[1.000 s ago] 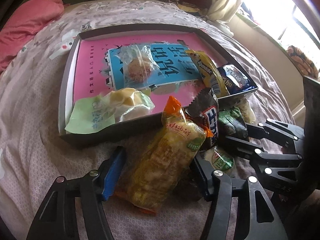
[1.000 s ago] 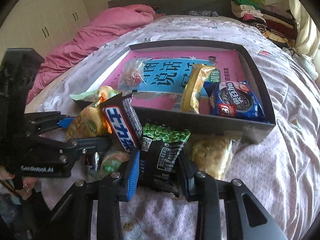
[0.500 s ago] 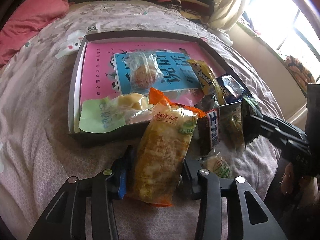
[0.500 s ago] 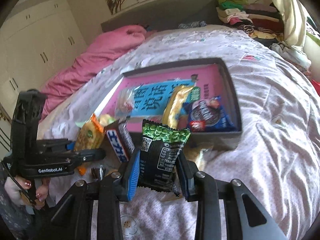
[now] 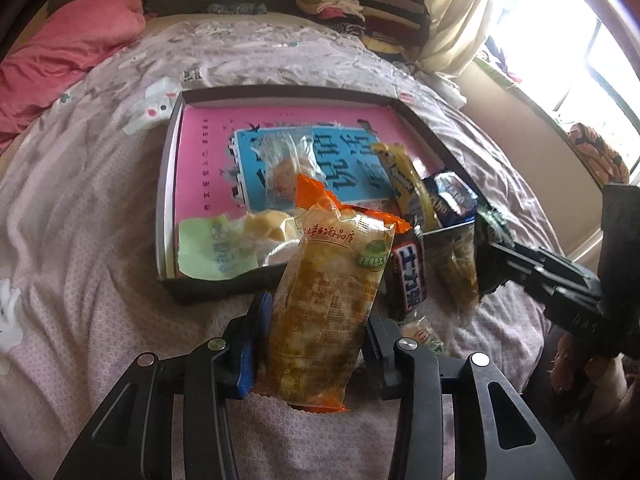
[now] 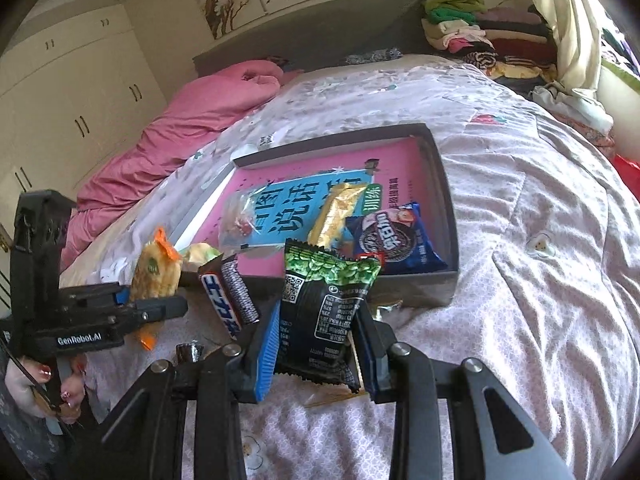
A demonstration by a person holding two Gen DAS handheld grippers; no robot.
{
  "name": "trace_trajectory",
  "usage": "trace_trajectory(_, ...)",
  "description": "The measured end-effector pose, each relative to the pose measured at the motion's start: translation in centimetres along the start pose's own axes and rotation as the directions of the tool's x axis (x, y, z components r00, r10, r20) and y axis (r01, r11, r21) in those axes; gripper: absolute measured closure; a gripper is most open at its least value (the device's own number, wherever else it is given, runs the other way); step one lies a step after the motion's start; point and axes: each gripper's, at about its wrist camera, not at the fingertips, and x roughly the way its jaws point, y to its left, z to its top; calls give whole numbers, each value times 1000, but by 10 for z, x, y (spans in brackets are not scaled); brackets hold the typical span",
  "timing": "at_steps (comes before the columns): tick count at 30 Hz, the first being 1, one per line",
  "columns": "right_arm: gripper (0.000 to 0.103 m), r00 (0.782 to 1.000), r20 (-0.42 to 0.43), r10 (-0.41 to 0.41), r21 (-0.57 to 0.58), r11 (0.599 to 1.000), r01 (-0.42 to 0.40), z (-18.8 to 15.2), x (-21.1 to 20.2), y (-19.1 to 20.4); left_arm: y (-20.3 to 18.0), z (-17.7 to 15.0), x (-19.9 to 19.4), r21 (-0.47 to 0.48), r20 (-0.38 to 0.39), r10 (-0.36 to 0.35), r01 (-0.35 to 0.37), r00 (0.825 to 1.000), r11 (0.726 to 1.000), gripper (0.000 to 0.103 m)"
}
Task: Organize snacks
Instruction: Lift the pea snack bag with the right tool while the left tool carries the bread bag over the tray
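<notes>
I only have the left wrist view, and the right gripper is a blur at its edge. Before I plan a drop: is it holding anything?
Observer: Yes. The right gripper is shut on a black packet printed with green peas.
Operator: Is the tray corner nearest it free?
Observer: No. A blue cookie packet fills that corner of the tray. The bare pink bottom only shows beyond it, towards the far wall.

Right gripper [image 6: 316, 344] clamps green pea packet [image 6: 326, 308] — before the tray [image 6: 448, 204].
</notes>
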Motion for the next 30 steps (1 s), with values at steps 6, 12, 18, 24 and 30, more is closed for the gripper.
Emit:
trace_trajectory(6,68,1000,4,15,-17,1000,-15,-1,-2,2,4,6,-11,-24,34,5,-4,999,1000,60)
trace_trajectory(12,68,1000,28,14,-21,1000,-13,2,-7,4,11,11,-21,-51,76,24,-20,997,998,60)
trace_trajectory(18,68,999,51,5,-16,1000,-5,6,-11,3,20,16,-32,-82,116,43,-34,992,996,60)
trace_trajectory(24,68,998,70,-6,-14,1000,7,10,-13,1,28,19,-40,-109,155,77,-60,985,992,60)
trace_trajectory(30,68,997,79,-10,-6,1000,11,14,-13,-3,33,24,-42,-142,194,106,-79,975,987,60)
